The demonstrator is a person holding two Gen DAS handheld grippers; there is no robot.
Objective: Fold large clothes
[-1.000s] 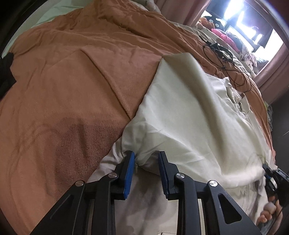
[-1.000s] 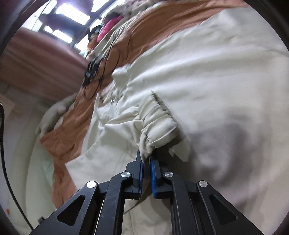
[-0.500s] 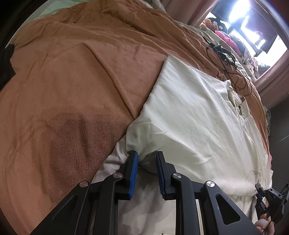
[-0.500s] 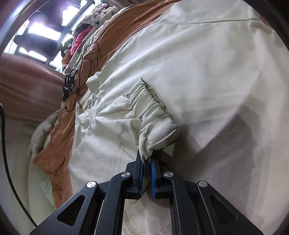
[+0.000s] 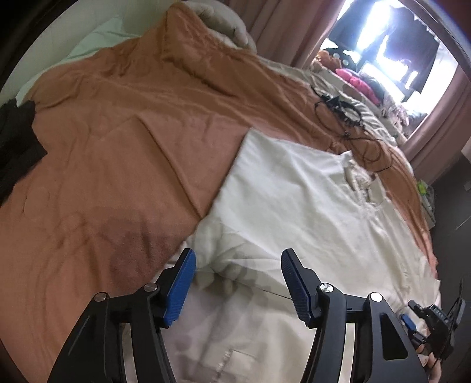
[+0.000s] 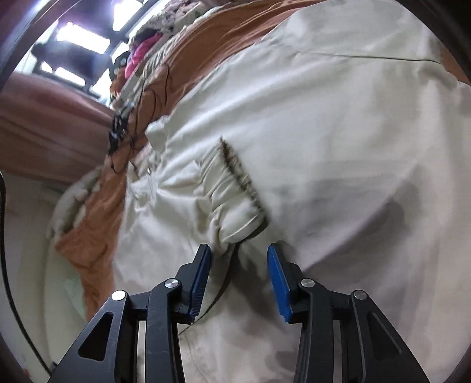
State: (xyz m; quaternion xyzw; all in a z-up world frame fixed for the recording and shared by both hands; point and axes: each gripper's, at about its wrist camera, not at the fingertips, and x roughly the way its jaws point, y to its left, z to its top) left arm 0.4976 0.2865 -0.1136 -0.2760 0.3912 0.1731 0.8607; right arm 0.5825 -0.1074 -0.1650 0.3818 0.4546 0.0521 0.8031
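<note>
Left hand-held gripper: jaws apart and opening, blue pads clear of the cloth; a folded edge of the cream jacket lies between and beyond them, released.
Right hand-held gripper: jaws opening, pads parted; the elastic cuff of a sleeve lies just ahead of the gap, its corner near the left pad, contact too blurred to tell.
Right hand-held gripper, seen from the left wrist view: black body at the near right corner of the jacket, fingers of a person's hand wrapped around it.
Cream jacket: spread flat on the bed, over the orange blanket; sleeve folded across the body, cuff resting on top of the jacket.
Jacket collar and zip: at the jacket's far end, rumpled.
Orange blanket: covers the bed to the left of and beyond the jacket, creased, touching the jacket's left edge.
Black cable tangle: on the blanket beyond the jacket's far end, close to the collar.
Black garment: on the blanket's edge, well to the left of the jacket.
Pale pillow: beyond the blanket, far from the jacket.
Pink clothing pile: past the cable, under the bright window.
Curtain: reddish brown, beside the window.
</note>
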